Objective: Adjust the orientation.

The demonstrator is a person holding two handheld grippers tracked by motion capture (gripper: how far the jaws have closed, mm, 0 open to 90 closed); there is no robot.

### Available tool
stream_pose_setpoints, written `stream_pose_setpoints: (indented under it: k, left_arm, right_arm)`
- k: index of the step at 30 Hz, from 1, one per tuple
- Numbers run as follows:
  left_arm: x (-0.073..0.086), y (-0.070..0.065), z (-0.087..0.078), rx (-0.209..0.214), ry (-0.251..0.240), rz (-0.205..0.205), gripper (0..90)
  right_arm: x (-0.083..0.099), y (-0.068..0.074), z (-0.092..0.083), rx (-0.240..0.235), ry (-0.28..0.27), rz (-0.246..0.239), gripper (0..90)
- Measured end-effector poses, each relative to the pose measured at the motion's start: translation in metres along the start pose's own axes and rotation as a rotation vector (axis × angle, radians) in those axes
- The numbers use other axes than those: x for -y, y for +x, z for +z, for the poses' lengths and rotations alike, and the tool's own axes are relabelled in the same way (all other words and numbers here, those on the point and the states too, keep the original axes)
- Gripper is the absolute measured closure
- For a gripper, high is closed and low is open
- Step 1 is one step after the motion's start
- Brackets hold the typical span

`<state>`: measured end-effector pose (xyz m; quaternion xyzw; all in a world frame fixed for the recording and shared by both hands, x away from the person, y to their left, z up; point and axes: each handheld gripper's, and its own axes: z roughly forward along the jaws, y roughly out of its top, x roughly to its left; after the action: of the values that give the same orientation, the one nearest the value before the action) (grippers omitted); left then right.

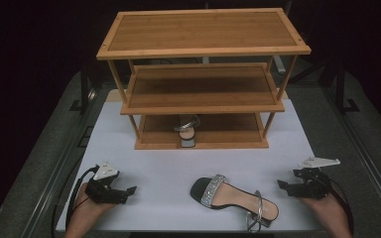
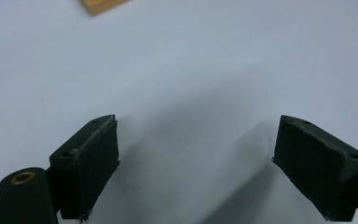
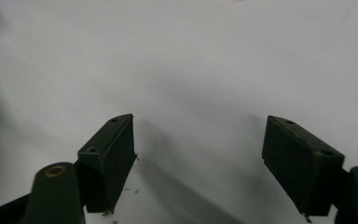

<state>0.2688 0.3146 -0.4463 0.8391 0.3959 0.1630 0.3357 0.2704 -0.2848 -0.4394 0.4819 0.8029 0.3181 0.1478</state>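
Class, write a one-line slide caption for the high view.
Sandal lies between open left gripper and right gripper; its mate sits on the rack.

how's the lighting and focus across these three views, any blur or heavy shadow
High view: the white table top is evenly lit, the room around it nearly black, and the sandal looks slightly soft. Left gripper view: jaws fairly sharp, throwing soft diagonal shadows on the table, with the wooden rack corner blurred. Right gripper view: similar soft shadows, and a dark smear along the left edge.
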Motion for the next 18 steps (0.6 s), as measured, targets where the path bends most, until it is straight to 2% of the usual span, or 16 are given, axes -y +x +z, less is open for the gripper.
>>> stream_pose_setpoints:
  k: [2,3,4,5,7,10,11,12,18]
  left_arm:
    - [0.005,0.001,0.0,0.001,-0.025,0.004,13.1]
    - [0.006,0.002,0.0,0.002,-0.028,0.005,13.1]
    - [0.006,0.002,0.0,0.003,-0.026,0.009,13.1]
    - [0.006,0.002,0.0,0.005,-0.027,0.009,13.1]
    - [0.007,0.002,0.0,0.006,-0.03,0.008,13.0]
    - [0.007,0.002,0.001,0.007,-0.03,0.007,13.0]
    - [0.007,0.002,0.001,0.008,-0.028,0.007,13.0]
    - [0.007,0.002,0.001,0.009,-0.028,0.007,13.0]
    - [0.006,0.002,0.001,0.01,-0.027,0.009,13.0]
  right_arm:
    - [-0.008,0.005,-0.003,-0.044,-0.029,-0.04,36.3]
    - [-0.019,0.012,-0.004,-0.107,-0.05,-0.072,41.5]
    - [-0.019,0.012,-0.004,-0.107,-0.05,-0.072,41.5]
    - [-0.023,0.016,-0.003,-0.134,-0.057,-0.088,42.6]
    - [-0.035,0.027,0.004,-0.213,-0.049,-0.136,47.0]
    - [-0.049,0.043,0.016,-0.289,-0.025,-0.203,51.8]
    - [-0.056,0.053,0.023,-0.331,-0.016,-0.225,54.3]
    - [-0.056,0.053,0.023,-0.331,-0.016,-0.225,54.3]
    - [-0.071,0.081,0.043,-0.439,0.024,-0.316,58.6]
